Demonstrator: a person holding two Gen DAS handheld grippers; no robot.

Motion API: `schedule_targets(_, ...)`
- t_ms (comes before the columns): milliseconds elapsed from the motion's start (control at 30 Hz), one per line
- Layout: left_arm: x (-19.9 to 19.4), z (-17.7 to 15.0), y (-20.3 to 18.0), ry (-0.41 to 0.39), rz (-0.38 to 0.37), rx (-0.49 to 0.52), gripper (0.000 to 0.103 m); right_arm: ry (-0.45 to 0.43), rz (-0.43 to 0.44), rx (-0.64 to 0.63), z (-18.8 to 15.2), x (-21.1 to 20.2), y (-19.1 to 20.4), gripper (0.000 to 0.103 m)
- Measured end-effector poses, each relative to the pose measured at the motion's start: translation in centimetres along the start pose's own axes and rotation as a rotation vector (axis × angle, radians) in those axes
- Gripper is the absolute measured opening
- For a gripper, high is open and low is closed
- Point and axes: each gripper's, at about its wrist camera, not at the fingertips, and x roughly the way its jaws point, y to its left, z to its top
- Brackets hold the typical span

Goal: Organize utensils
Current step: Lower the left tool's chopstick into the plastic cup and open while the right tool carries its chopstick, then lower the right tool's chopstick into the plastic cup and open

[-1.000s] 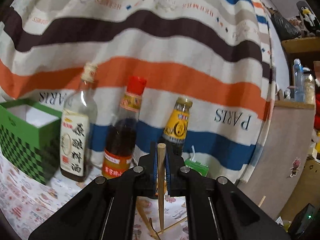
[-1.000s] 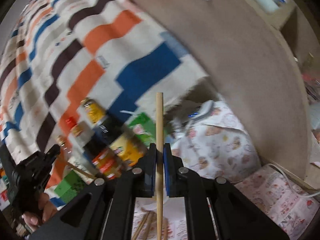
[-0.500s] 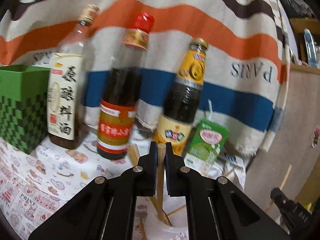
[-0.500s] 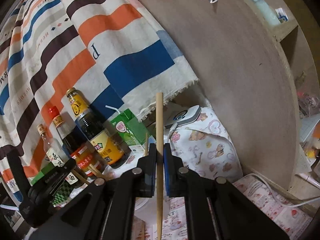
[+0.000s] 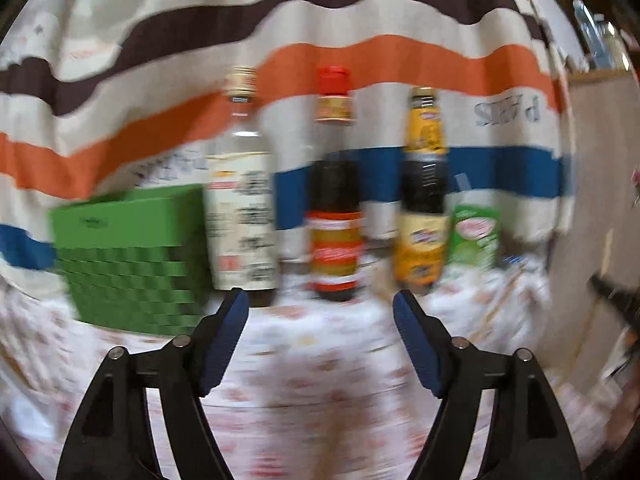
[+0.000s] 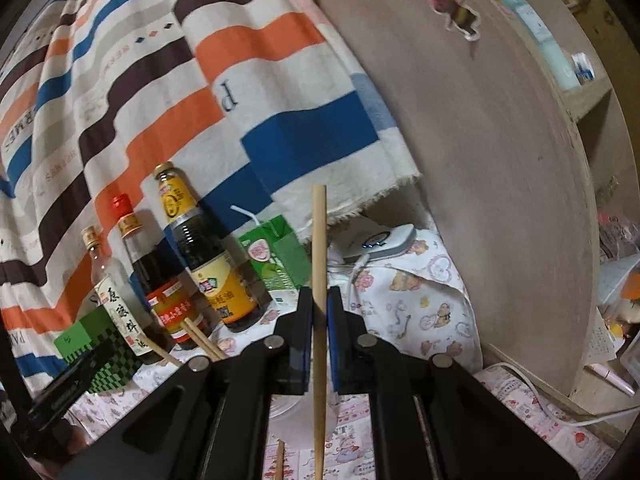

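My left gripper [image 5: 321, 306] is open and empty, above the patterned tablecloth [image 5: 320, 380], facing the row of bottles; the view is blurred. My right gripper [image 6: 319, 300] is shut on a wooden chopstick [image 6: 319, 248], which stands upright between the blue pads. More wooden chopsticks [image 6: 200, 338] stick up just left of the right gripper, in front of the bottles. Another chopstick tip [image 6: 279, 460] shows at the bottom. The left gripper [image 6: 68, 390] shows dark at the lower left of the right wrist view.
Three sauce bottles [image 5: 335, 184] stand in a row against a striped cloth [image 5: 280, 40]. A green checkered box [image 5: 132, 264] stands to their left, a green drink carton [image 5: 474, 236] to their right. A wooden board [image 6: 480, 160] rises at the right, with a white device [image 6: 380, 242] at its foot.
My left gripper let go of its chopstick, opened wide and pulled back from the bottles. My right gripper still holds its chopstick and has shifted only slightly.
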Motion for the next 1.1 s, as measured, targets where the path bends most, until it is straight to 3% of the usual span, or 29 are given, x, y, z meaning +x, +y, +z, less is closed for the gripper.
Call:
schedule_targets(200, -1.1, -1.9, 6.5, 0.047, 0.071, -0.008, 0.088, 0.009, 0.01, -0.035, -0.7, 0.1, 1.0, 0.007)
schedule_targets(267, -1.2, -2.4, 7.9, 0.075, 0.126, -0.039, 0.089, 0.003, 0.002, -0.056, -1.0, 0.1, 1.3, 0.006)
schedule_targets(433, -3.0, -3.3, 8.8, 0.024, 0.209, -0.055, 0.092, -0.034, -0.043, -0.134, -1.6, -0.2, 2.4, 0.006)
schedule_targets(667, -2.4, -5.3, 8.8, 0.079, 0.187, -0.102, 0.097, -0.029, -0.023, -0.206, -2.6, -0.1, 3.7, 0.006)
schedule_targets(867, 0.7, -8.0, 10.0, 0.183, 0.271, -0.18, 0.099, -0.002, 0.048, -0.2, -2.0, -0.8, 5.8, 0.006)
schedule_targets(933, 1.2, -8.3, 10.4, 0.217, 0.237, -0.216, 0.099, -0.039, 0.053, -0.254, -1.0, -0.7, 7.6, 0.006)
schedule_targets(1100, 0.4, -8.1, 11.1, 0.187, 0.197, -0.278, 0.1, -0.154, 0.033, -0.312, 1.7, 0.9, 10.5, 0.006)
